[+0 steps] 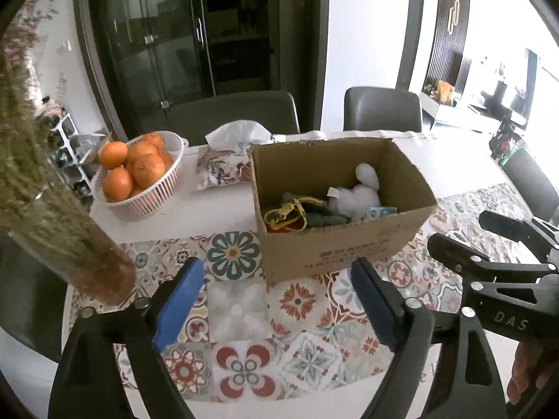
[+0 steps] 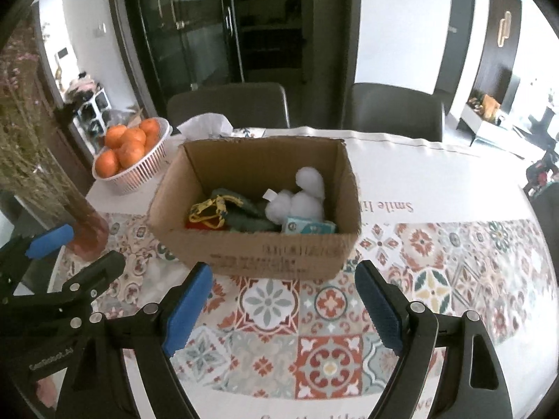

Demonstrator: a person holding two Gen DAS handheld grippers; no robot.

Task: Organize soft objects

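Observation:
An open cardboard box stands on the patterned tablecloth. Inside lie a white plush toy, a green soft toy, a yellow-trimmed red item and a small teal packet. My left gripper is open and empty, just in front of the box. My right gripper is open and empty, also in front of the box. Each gripper shows at the edge of the other's view.
A white basket of oranges stands at the back left. A floral tissue pouch lies beside it. A vase of dried flowers stands at the left. Two dark chairs stand behind the table.

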